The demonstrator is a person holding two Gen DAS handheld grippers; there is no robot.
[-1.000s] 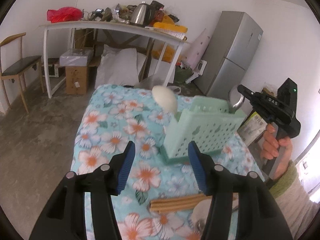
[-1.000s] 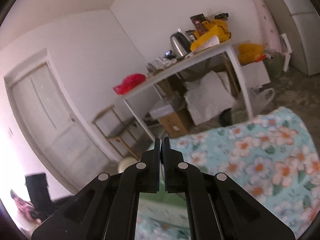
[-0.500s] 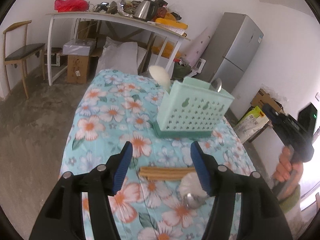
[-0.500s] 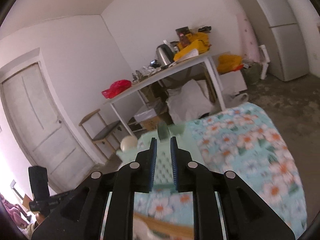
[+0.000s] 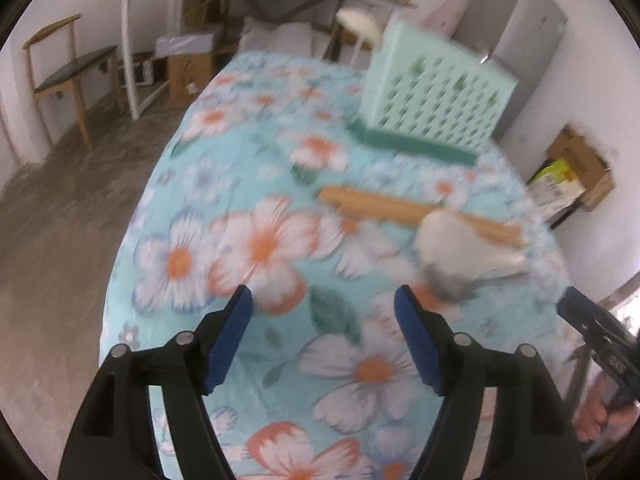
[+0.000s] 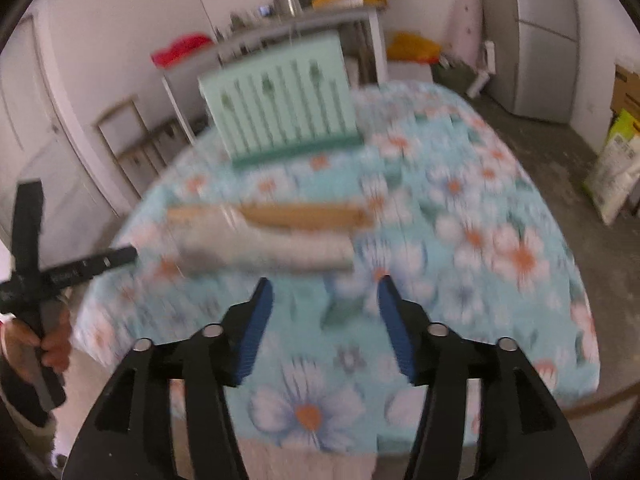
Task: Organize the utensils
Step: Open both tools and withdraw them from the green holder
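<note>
Wooden chopsticks (image 5: 416, 210) beyond opening, empty fingers (image 5: 228, 340)

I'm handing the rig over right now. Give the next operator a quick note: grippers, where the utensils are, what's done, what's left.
Left gripper: jaws opening, nothing between them.
Right gripper: jaws opening, nothing between them.
Green utensil basket stands at the far end of the floral tablecloth; a white spoon sticks up behind it.
Wooden utensils and a pale, blurred spoon-like piece lie loose on the cloth ahead of both grippers.
Left: pick those up and put them in the basket.
</note>
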